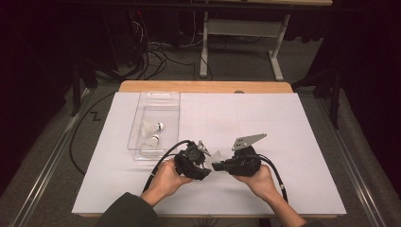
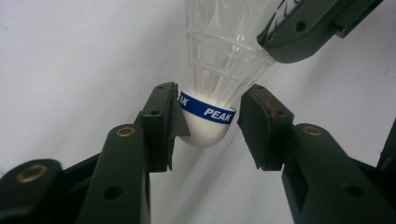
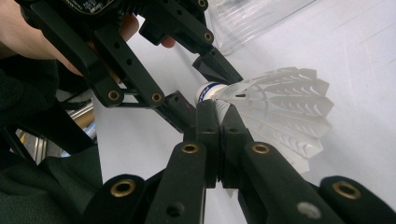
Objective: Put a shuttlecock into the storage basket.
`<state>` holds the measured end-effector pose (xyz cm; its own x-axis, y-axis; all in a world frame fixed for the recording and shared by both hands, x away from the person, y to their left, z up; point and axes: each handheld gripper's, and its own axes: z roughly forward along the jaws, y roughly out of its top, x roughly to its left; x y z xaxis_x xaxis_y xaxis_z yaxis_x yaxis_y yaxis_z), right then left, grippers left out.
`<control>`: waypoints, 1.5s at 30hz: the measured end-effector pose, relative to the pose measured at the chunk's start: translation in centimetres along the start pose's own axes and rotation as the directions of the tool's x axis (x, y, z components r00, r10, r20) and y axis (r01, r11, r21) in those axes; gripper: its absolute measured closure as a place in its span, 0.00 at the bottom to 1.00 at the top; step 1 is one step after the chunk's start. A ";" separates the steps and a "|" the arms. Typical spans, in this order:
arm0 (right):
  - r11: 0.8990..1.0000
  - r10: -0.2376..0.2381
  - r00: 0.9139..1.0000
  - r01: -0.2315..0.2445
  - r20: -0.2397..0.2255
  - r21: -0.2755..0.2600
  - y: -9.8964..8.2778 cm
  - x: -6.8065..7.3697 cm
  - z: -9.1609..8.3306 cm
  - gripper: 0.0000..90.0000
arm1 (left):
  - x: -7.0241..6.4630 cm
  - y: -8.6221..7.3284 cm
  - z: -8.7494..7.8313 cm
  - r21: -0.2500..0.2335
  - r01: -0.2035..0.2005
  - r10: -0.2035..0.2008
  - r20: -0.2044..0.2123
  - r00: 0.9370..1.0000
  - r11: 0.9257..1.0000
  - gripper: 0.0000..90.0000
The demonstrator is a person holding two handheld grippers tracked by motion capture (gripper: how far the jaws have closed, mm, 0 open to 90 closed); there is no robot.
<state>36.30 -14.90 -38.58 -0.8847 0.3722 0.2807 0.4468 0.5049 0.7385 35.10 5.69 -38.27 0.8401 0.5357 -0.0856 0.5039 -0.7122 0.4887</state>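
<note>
A white plastic shuttlecock (image 1: pixel 216 157) (image 2: pixel 210 60) (image 3: pixel 280 102) with a blue "PEAK" band is held above the white table between both grippers. My right gripper (image 1: pixel 216 165) (image 3: pixel 218 112) is shut on the edge of its skirt. My left gripper (image 1: pixel 207 163) (image 2: pixel 208 123) stands open around the cork head: one pad touches the cork, while a gap separates the other pad from it. In the left gripper view a right finger (image 2: pixel 299 32) presses on the skirt at the upper right. Both hands hold the grippers close together near the table's front middle.
A clear plastic box (image 1: pixel 142 106) stands at the left of the white table cover (image 1: pixel 283 123), holding two more shuttlecocks (image 1: pixel 152 126) (image 1: pixel 150 142). Cables trail from both grippers toward the front edge. A table frame stands on the floor beyond the far edge.
</note>
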 end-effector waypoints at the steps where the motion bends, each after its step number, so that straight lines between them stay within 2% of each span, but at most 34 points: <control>1: 1.000 0.000 1.000 0.000 0.000 0.000 0.0 0.0 0.0 1.00 | 0.0 0.0 0.0 0.001 0.000 0.000 0.001 1.000 1.000 0.64; 9: 1.000 0.001 1.000 -0.001 0.001 -0.003 0.0 0.0 0.0 1.00 | 0.2 -0.1 -0.2 0.014 0.009 -0.009 0.012 1.000 1.000 0.70; 16: 1.000 0.004 1.000 -0.004 0.002 -0.005 0.0 -0.1 0.0 0.99 | 0.2 -0.1 -0.3 0.019 0.013 -0.014 0.020 1.000 1.000 0.71; 20: 1.000 0.005 1.000 -0.005 0.005 -0.008 0.0 -0.1 -0.1 0.98 | 0.1 -0.1 -0.4 0.016 0.010 -0.010 0.011 1.000 1.000 0.71; 26: 1.000 0.000 1.000 0.000 0.029 -0.007 -0.1 0.0 0.0 0.89 | 0.2 -0.1 -0.8 0.002 0.019 -0.019 -0.004 1.000 1.000 0.71; 36: 1.000 -0.010 0.998 0.011 0.070 -0.015 -0.1 0.2 -0.4 0.70 | 0.4 -0.2 -1.1 0.006 0.046 -0.046 -0.020 0.999 0.999 0.71; 41: 0.999 -0.022 0.995 0.025 0.096 -0.033 -0.1 0.5 -0.9 0.62 | 0.5 -0.3 -1.5 0.004 0.047 -0.047 -0.029 0.998 0.999 0.71; 45: 0.998 -0.028 0.990 0.036 0.135 -0.057 -0.3 0.6 -1.5 0.56 | 0.6 -0.3 -1.9 0.005 0.056 -0.055 -0.034 0.998 0.998 0.71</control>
<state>35.45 -16.00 -37.70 -0.8708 0.4597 0.1741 0.4060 0.4730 0.7820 35.08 7.11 -36.89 0.8035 0.5896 -0.0825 0.5508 -0.6837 0.4786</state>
